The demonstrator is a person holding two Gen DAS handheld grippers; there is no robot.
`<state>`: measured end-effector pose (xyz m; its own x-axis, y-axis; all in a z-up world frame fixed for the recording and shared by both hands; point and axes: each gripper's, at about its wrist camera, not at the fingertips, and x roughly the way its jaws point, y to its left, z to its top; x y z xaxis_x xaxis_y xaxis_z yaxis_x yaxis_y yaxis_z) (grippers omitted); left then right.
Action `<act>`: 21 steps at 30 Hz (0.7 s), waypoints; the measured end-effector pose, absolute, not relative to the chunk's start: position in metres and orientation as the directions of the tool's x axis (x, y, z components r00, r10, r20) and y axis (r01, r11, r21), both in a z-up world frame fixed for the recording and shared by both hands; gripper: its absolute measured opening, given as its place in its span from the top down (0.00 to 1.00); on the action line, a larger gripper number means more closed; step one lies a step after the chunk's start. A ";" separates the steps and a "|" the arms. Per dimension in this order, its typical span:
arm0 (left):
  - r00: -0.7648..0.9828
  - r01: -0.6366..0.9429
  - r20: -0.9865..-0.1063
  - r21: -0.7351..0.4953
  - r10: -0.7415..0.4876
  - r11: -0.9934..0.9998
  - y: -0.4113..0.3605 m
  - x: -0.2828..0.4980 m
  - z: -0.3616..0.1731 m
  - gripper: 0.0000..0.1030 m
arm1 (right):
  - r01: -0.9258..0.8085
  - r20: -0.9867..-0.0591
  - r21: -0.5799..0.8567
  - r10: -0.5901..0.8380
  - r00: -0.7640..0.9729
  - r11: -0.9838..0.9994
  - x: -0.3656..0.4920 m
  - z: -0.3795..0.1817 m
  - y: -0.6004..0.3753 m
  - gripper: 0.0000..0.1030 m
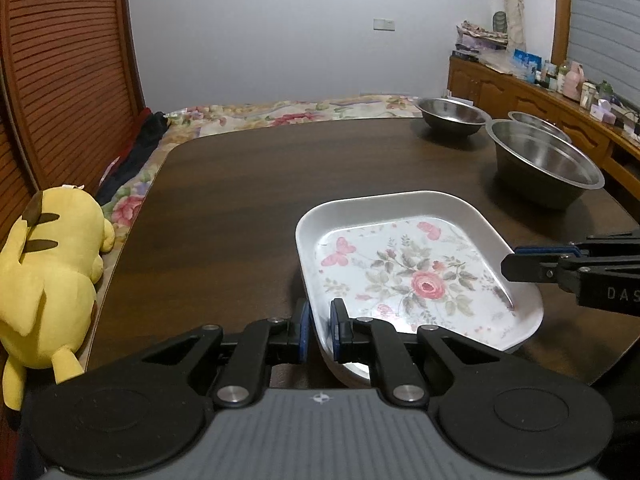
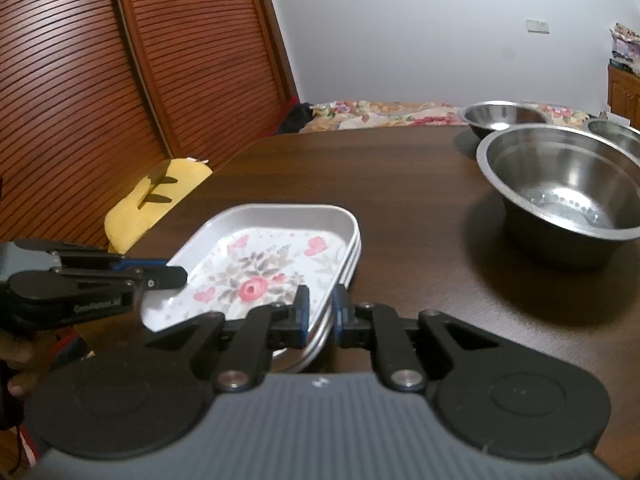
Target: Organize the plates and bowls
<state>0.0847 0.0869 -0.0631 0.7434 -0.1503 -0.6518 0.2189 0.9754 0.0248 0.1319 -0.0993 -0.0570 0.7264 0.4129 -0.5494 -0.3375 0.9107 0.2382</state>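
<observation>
**Near the desk's front edge, two grippers hold the floral plates**

On the dark desk [image 1: 248, 184], the left gripper [image 1: 319, 326] and the right gripper [image 2: 320, 308] each have jaws closed on a rim of the floral plate stack [image 2: 264, 264]. The stacking step seems in hand. Next, I judge, comes an even lift or release. Three steel bowls [image 2: 560, 184] stand well apart, one cut off. How many plates are stacked is unclear.

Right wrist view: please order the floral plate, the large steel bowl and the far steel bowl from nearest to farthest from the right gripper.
1. Floral plate: its rim is between the fingers of the right gripper.
2. Large steel bowl: ahead on the right.
3. Far steel bowl: behind it, at the table's far edge.
</observation>
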 end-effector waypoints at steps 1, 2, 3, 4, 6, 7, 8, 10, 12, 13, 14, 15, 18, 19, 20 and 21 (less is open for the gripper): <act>0.743 0.218 -0.652 0.025 -0.150 0.976 0.087 0.084 -0.063 0.88 | -0.339 -0.549 0.238 0.413 0.726 0.910 0.132 -0.058 -0.099 0.87; 0.744 0.219 -0.651 0.027 -0.149 0.975 0.087 0.085 -0.063 0.88 | -0.338 -0.550 0.239 0.414 0.726 0.910 0.132 -0.058 -0.099 0.87; 0.745 0.219 -0.651 0.028 -0.148 0.975 0.088 0.085 -0.063 0.88 | -0.337 -0.548 0.242 0.415 0.727 0.910 0.132 -0.058 -0.099 0.87; 0.746 0.217 -0.650 0.027 -0.148 0.976 0.088 0.085 -0.063 0.88 | -0.337 -0.547 0.244 0.416 0.726 0.909 0.132 -0.059 -0.099 0.87; 0.749 0.215 -0.646 0.024 -0.149 0.976 0.088 0.084 -0.062 0.88 | -0.335 -0.546 0.252 0.419 0.725 0.908 0.132 -0.058 -0.100 0.87; 0.752 0.214 -0.642 0.021 -0.151 0.977 0.089 0.084 -0.061 0.88 | -0.334 -0.545 0.257 0.422 0.725 0.907 0.132 -0.058 -0.101 0.87; 0.754 0.213 -0.639 0.020 -0.151 0.977 0.088 0.084 -0.059 0.88 | -0.335 -0.541 0.261 0.424 0.726 0.905 0.132 -0.058 -0.102 0.87; 0.760 0.213 -0.631 0.018 -0.154 0.977 0.088 0.083 -0.055 0.88 | -0.338 -0.535 0.267 0.430 0.727 0.903 0.131 -0.056 -0.103 0.87; 0.768 0.213 -0.621 0.016 -0.157 0.977 0.087 0.082 -0.051 0.88 | -0.341 -0.530 0.280 0.441 0.724 0.897 0.131 -0.054 -0.107 0.87; 0.772 0.214 -0.615 0.016 -0.159 0.977 0.086 0.081 -0.048 0.88 | -0.340 -0.527 0.278 0.438 0.728 0.898 0.130 -0.052 -0.109 0.87; 0.776 0.215 -0.610 0.016 -0.161 0.976 0.085 0.081 -0.045 0.88 | -0.340 -0.522 0.271 0.434 0.735 0.901 0.129 -0.050 -0.110 0.87; 0.780 0.217 -0.604 0.014 -0.164 0.976 0.083 0.082 -0.042 0.88 | -0.340 -0.516 0.270 0.433 0.739 0.901 0.128 -0.048 -0.111 0.87; 0.789 0.226 -0.588 0.008 -0.178 0.974 0.077 0.084 -0.034 0.88 | -0.334 -0.496 0.283 0.435 0.751 0.899 0.127 -0.041 -0.120 0.87; 0.792 0.232 -0.583 0.009 -0.183 0.973 0.073 0.085 -0.031 0.88 | -0.332 -0.488 0.273 0.427 0.761 0.903 0.126 -0.038 -0.122 0.87; 0.794 0.237 -0.578 0.011 -0.187 0.972 0.069 0.086 -0.029 0.88 | -0.333 -0.479 0.262 0.421 0.771 0.906 0.125 -0.035 -0.124 0.87; 0.795 0.242 -0.575 0.011 -0.192 0.970 0.065 0.088 -0.028 0.88 | -0.333 -0.470 0.253 0.416 0.779 0.908 0.124 -0.033 -0.128 0.87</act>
<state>0.0884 0.0652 -0.0276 0.7953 -0.1918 -0.5751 0.2417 0.9703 0.0107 0.1237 -0.1276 -0.0325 0.7786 0.4161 -0.4697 -0.3328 0.9084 0.2532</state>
